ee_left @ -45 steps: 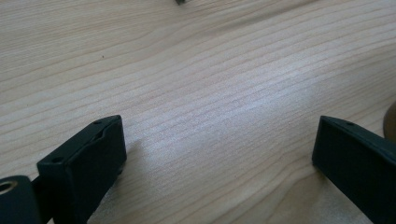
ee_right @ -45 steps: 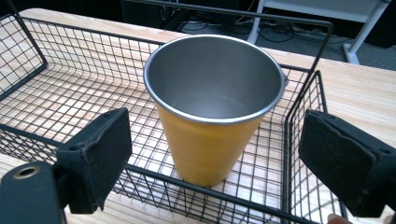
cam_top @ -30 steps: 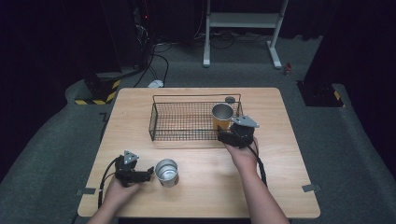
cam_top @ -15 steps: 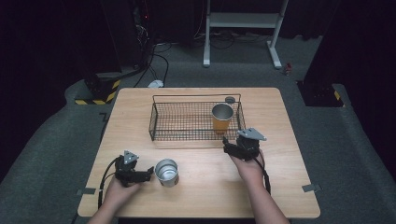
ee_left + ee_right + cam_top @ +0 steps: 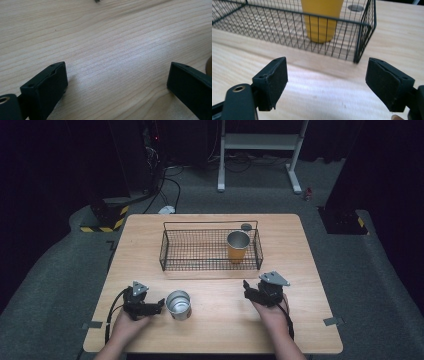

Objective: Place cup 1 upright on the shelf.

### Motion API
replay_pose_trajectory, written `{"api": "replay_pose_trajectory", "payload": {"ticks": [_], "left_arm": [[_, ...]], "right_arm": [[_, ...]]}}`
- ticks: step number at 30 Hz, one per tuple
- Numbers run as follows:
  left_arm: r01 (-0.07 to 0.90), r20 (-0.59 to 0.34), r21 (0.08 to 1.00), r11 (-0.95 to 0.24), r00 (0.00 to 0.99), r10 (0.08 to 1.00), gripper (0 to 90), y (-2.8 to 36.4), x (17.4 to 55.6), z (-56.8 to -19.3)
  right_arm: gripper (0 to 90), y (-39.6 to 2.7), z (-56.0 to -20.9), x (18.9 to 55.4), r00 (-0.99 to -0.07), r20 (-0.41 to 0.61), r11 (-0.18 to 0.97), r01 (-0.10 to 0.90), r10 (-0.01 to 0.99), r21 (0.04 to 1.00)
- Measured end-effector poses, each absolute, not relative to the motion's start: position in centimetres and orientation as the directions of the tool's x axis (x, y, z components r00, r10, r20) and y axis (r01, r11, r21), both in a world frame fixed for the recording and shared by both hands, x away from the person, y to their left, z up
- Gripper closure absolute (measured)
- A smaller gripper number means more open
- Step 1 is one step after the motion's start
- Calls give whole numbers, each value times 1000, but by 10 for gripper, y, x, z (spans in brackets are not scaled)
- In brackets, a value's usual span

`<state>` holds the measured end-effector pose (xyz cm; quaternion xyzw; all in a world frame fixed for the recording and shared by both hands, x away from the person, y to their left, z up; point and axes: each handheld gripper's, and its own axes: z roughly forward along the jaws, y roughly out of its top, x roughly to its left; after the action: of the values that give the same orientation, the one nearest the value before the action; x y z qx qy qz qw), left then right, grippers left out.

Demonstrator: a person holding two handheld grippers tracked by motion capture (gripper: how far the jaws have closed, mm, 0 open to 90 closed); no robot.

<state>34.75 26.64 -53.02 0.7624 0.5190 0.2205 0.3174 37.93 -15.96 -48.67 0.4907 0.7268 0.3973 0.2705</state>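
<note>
Yellow cup point(image 5: 238, 246): we left it upright in basket point(image 5: 170, 251), 12 o'clock.
Right gripper point(image 5: 250, 289): withdrawn, empty; jaws just narrowed, wide now.
Left gripper point(image 5: 159, 305): wide, empty.
Silver cup point(image 5: 178, 304): next, we judge.

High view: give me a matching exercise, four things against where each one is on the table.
Things:
1. yellow cup
2. silver cup
3. right gripper
4. wire basket

Places:
A. on the bare table beside the left gripper
B. mid-table, towards the far edge
C. standing at the basket's right end
D. open over bare wood, in front of the basket's right end

Pairs: 1-C, 2-A, 3-D, 4-B
</note>
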Motion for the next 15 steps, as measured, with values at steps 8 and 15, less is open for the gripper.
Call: {"api": "replay_pose_trajectory", "payload": {"ticks": [8, 15], "left_arm": [[651, 7, 714, -255, 358, 934, 37, 266, 348, -530], [652, 11, 714, -254, 353, 935, 37, 267, 348, -530]], "right_arm": [[170, -165, -511, 361, -342, -4, 210, 566, 940, 797], [140, -170, -520, 355, -329, 0, 222, 637, 944, 738]]}}
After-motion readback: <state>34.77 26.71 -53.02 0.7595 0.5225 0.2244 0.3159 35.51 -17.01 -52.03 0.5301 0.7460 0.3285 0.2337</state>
